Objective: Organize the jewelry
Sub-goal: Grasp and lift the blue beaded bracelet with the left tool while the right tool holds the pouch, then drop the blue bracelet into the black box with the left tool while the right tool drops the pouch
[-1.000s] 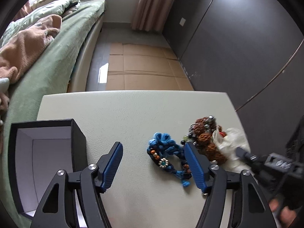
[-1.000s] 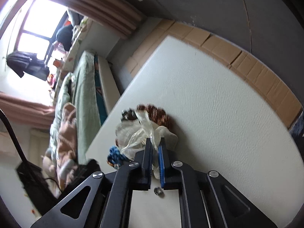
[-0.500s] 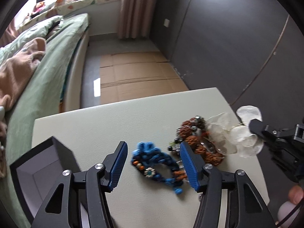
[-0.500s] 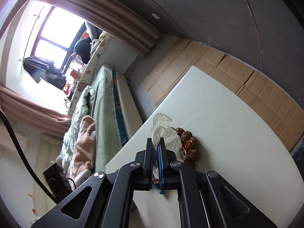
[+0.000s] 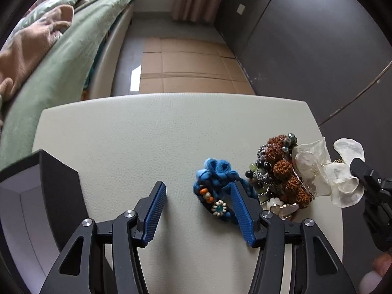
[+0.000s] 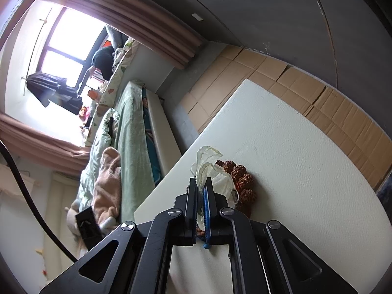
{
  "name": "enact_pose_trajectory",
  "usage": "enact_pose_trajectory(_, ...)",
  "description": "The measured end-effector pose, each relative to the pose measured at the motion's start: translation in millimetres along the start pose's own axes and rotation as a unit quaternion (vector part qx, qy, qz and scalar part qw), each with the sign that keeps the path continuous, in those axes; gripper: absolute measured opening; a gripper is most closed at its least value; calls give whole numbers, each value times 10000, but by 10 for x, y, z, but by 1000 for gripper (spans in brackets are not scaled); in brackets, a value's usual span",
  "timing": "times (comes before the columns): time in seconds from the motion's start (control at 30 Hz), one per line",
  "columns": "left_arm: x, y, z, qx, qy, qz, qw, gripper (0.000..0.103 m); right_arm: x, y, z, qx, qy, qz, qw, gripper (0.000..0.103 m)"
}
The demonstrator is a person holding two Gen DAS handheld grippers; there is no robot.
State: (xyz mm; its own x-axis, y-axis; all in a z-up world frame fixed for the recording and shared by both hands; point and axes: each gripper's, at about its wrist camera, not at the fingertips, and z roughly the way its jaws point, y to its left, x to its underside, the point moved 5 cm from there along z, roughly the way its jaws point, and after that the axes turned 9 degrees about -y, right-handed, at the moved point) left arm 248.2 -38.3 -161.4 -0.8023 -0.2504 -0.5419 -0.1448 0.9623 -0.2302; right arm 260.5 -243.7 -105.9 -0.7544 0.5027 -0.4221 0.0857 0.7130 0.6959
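Green bed (pink blanket on top)

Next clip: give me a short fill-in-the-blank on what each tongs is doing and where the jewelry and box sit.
1. The right tongs are shut on the translucent ____ piece.
2. The left tongs are ____, holding nothing.
3. One blue pad of the left tongs lies against the ____ knotted bracelet.
4. The black box at the table's left side has its lid ____.

Missing words: white; open; blue; off
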Motion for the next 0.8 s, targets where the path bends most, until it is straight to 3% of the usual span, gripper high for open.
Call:
enact_pose_trajectory(0.03,4,-13,-2,-4,-24,64,10000,41,4,6,7,0,4,-1,10000,6)
enact_pose_trajectory(0.07,18,-45,9,101,3,111,9999,22,3,5,8,1,6,-2,10000,6)
enact_pose_trajectory(0.1,26,-60,7,216,1,66,9997,15,4,7,7,3,7,1,10000,6)
enact_pose_trajectory(0.4,-47,-35,-440,262,-679,114,9973,12,52,53,-55,-128,-11,-76,9999,6)
enact_pose_trajectory(0.8,-57,302,-1203,400,-1444,-326,9882,12,462,591,-266,-1195,-11,-704,9903,6)
